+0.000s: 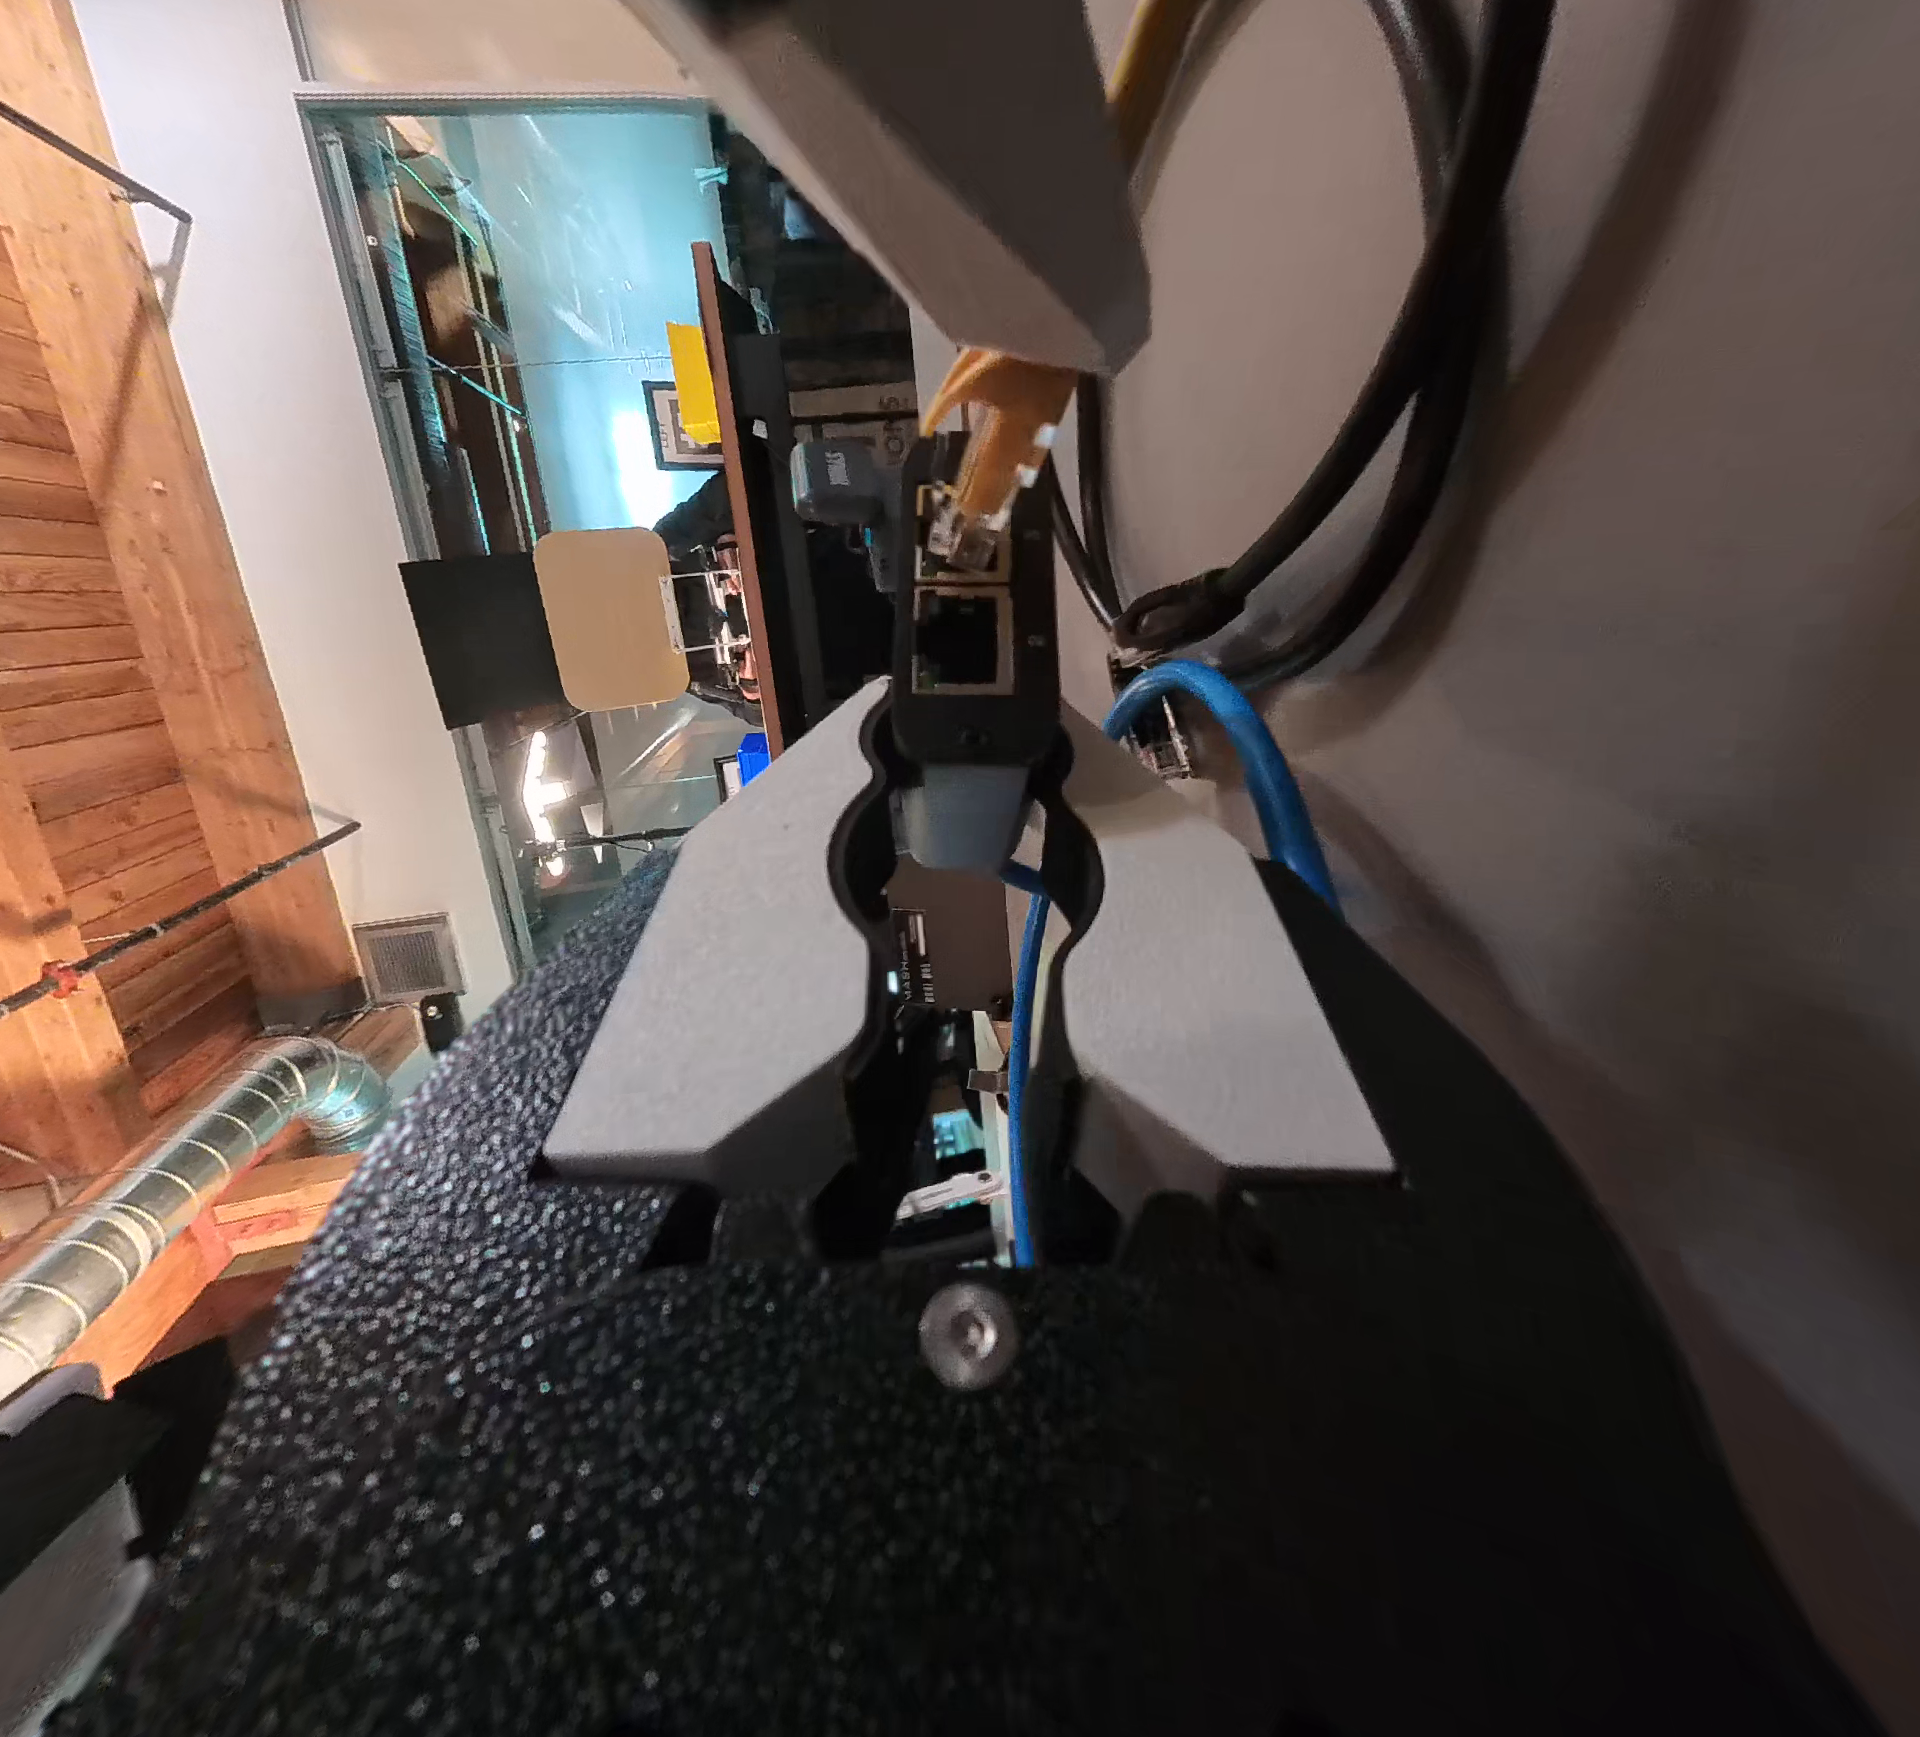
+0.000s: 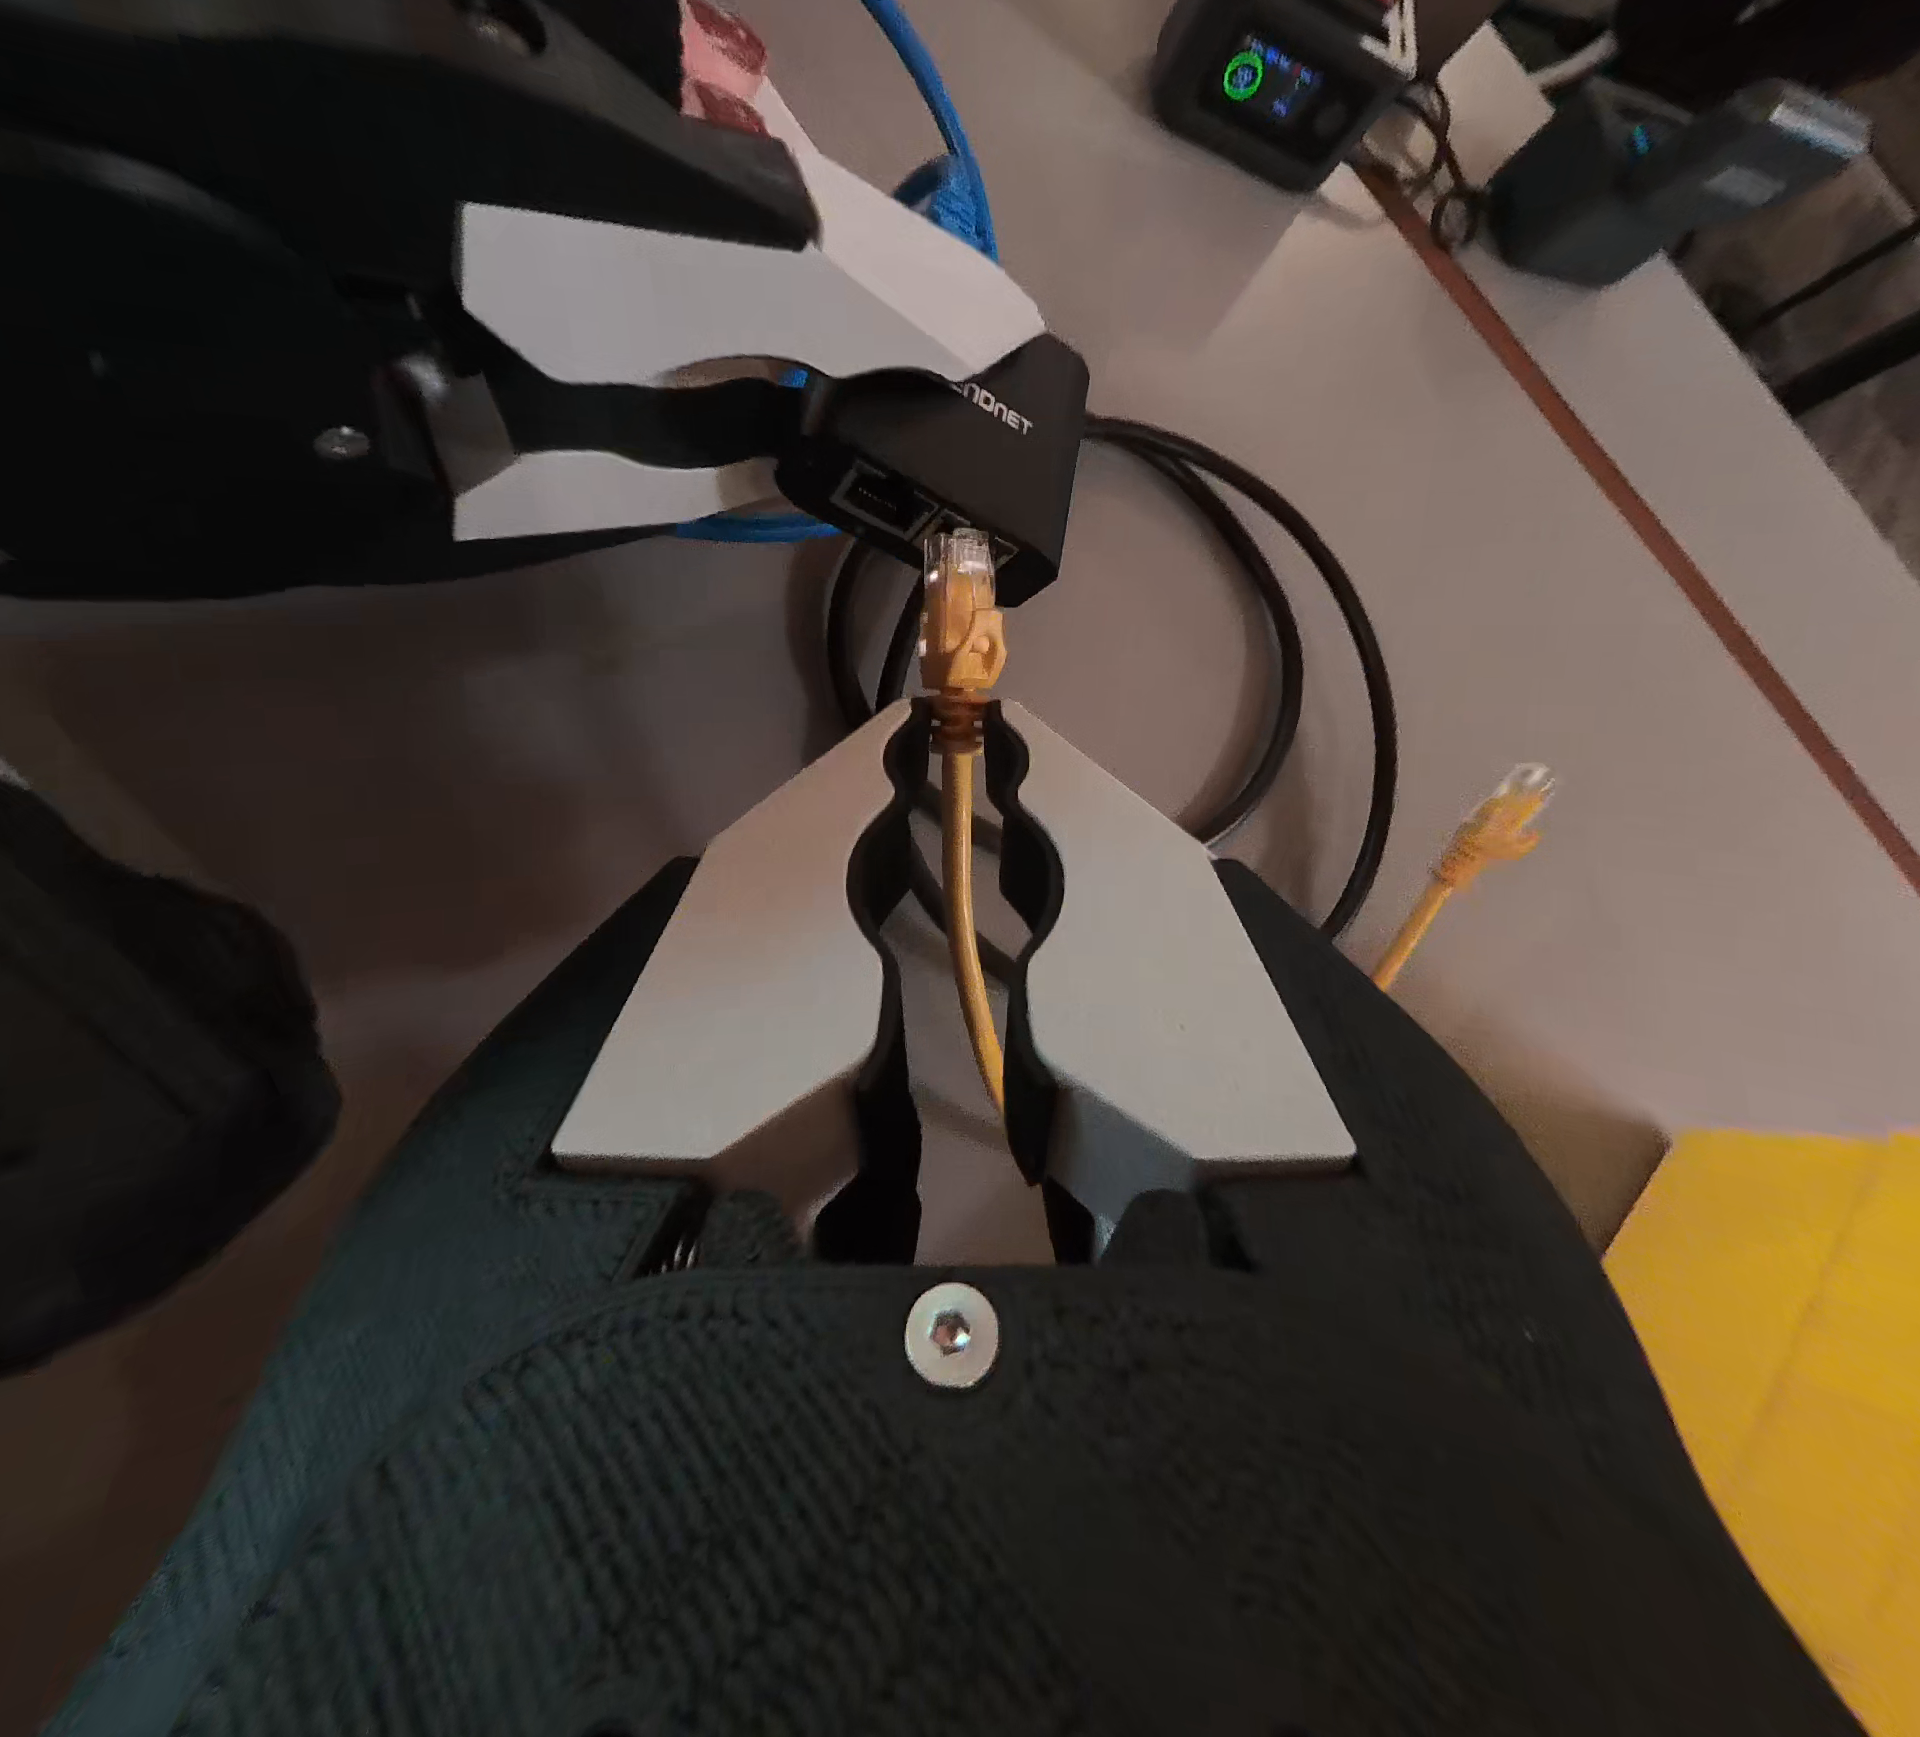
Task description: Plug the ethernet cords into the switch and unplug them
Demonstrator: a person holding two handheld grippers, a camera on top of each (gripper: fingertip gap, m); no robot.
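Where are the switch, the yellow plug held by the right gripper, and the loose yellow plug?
switch [image 2: 971, 451]: right wrist view, its black top face.
held yellow plug [image 2: 964, 612]: right wrist view, its yellow boot.
loose yellow plug [image 2: 1496, 820]: right wrist view, its body.

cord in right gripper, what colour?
Yellow cord, clearest in the right wrist view.

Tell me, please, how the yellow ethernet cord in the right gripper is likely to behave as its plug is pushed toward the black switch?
The yellow ethernet cord probably flexes: it curves between the right gripper fingers. Gripped just behind the boot, the clear-tipped plug should stay fairly steady. The small black switch looks light and might shift, though the left gripper clamps it.
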